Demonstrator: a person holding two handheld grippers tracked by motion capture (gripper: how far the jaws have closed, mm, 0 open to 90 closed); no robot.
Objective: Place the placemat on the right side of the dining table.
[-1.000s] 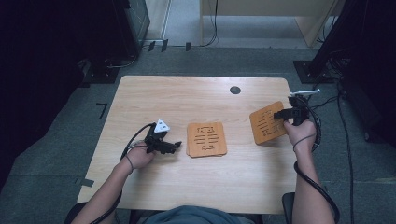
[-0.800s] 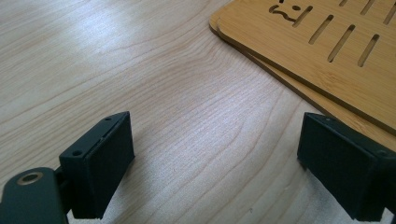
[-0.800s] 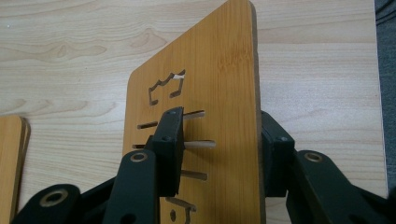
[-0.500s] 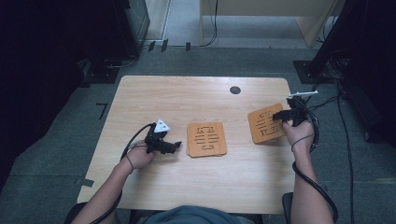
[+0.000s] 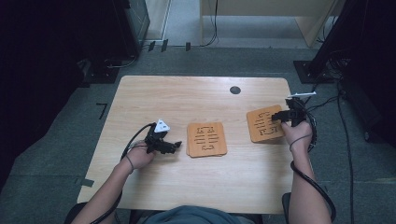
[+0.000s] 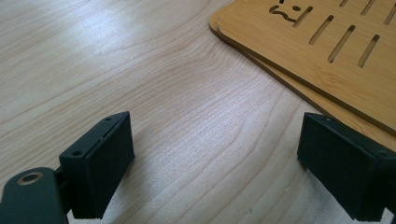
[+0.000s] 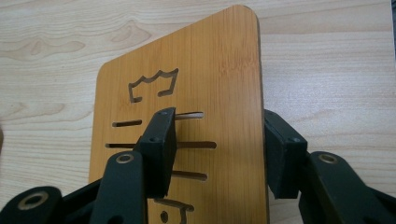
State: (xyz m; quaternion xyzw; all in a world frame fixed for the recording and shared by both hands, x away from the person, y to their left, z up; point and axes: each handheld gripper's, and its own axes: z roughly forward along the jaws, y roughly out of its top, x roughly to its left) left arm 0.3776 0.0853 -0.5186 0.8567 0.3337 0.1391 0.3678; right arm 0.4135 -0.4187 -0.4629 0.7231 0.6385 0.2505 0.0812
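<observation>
The right gripper [image 5: 279,115] straddles the near edge of a slotted bamboo board [image 5: 264,125] by the table's [image 5: 187,98] right edge; its jaws have just been opening, one pad over the board, one behind it. The left gripper [image 5: 173,146] stands wide open with nothing between its pads, just beside two stacked boards [image 5: 207,139] (mid-table).

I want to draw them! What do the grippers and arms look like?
Both are black. The left gripper carries a grey three-cornered plate and flat, blocky pads. The right gripper has brass-coloured pivot pins. Black cables trail along bare forearms with thin wrist bands.
</observation>
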